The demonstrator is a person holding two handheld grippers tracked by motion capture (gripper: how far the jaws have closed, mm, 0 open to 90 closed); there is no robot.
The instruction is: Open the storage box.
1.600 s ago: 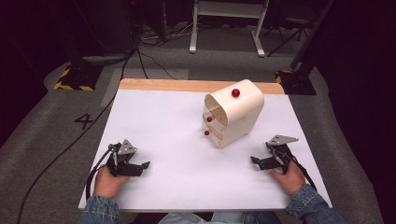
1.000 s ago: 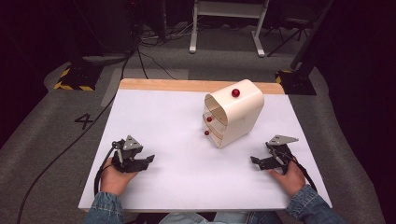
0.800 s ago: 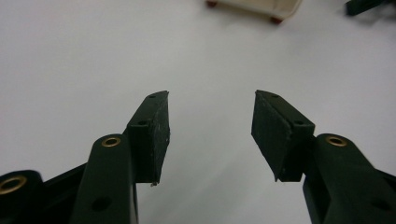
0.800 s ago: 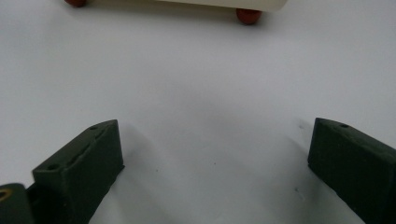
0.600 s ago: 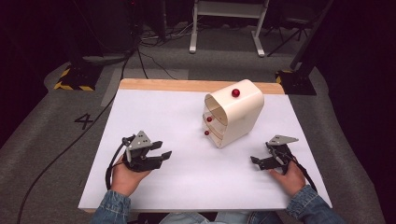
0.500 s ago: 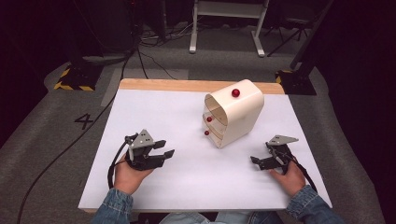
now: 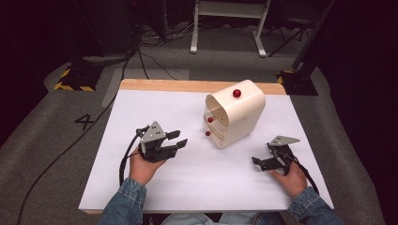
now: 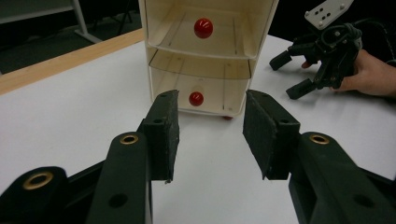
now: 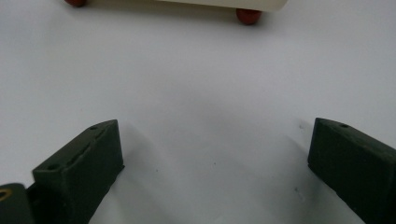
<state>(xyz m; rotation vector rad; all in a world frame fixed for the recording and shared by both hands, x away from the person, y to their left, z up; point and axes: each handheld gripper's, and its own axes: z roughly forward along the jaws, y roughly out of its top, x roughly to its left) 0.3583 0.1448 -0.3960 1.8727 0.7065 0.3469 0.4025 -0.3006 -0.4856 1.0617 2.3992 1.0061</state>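
Left gripper view: lower drawer knob (image 8: 196,98) betw. left tool (image 8: 210,135) pads.

Bright, even light from overhead on the white tabletop (image 7: 141,187); beyond its edges, dim floor and near-black background. Soft, short shadows under the cream cabinet (image 7: 239,115) and beneath both hands. No harsh glare, only a small highlight on the red knob (image 8: 203,28). Slightly soft and grainy in the high view. In the right gripper view, near fingers (image 9: 79,170) blurred and dark, faint shadows on the tabletop between them.
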